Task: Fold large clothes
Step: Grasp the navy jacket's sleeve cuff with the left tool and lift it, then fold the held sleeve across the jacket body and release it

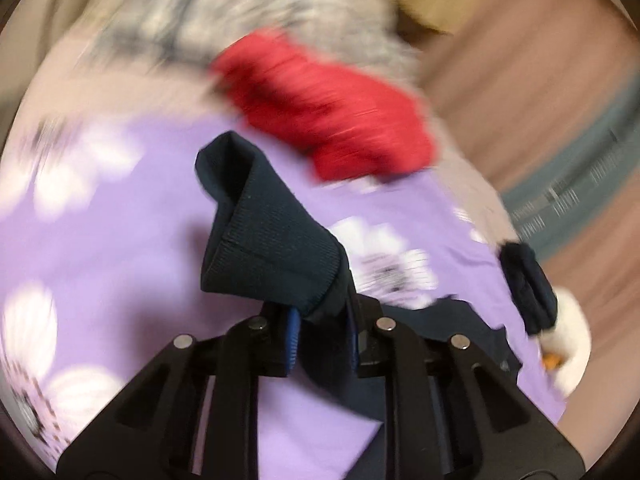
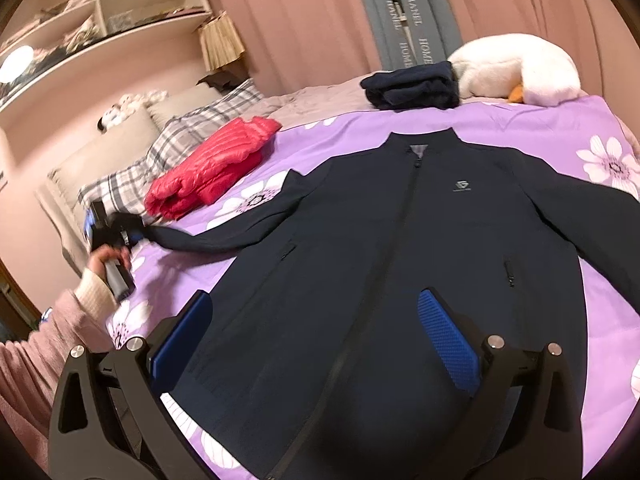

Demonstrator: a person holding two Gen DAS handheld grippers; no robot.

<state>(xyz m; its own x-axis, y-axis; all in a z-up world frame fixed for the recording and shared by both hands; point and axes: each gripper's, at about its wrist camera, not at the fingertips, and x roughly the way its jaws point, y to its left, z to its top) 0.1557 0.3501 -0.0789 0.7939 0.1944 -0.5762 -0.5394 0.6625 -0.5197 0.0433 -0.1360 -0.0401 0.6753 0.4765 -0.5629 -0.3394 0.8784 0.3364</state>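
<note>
Nearest in the right wrist view, the right tool [image 2: 316, 336] hangs wide open over the lower front of a dark navy zip-front jacket [image 2: 400, 264], its blue ribbed pads [image 2: 448, 344] spread well apart and touching nothing. The jacket lies face up and spread flat on a lilac bedspread printed with white flowers [image 2: 600, 128], zip closed, a small grey logo on the chest, stand collar toward the far side. One sleeve runs out to the side, where the left tool [image 2: 130, 236], held in a hand in a cream cuff and pink sleeve [image 2: 106, 260], has it by the end. In the left wrist view the left tool [image 1: 320, 336] is clamped on the ribbed navy cuff of that sleeve [image 1: 268, 236], which stands up folded between the blue pads; this view is blurred beyond the cuff. Further along the bed lie a folded red quilted puffer jacket [image 2: 212, 164], a grey and white checked pillow [image 2: 176, 136], a folded dark navy garment [image 2: 412, 84] and, touching it, a white plush goose toy [image 2: 520, 68]. Behind are pink curtains with a grey printed band [image 2: 404, 8] and cream wall shelves [image 2: 100, 12].
</note>
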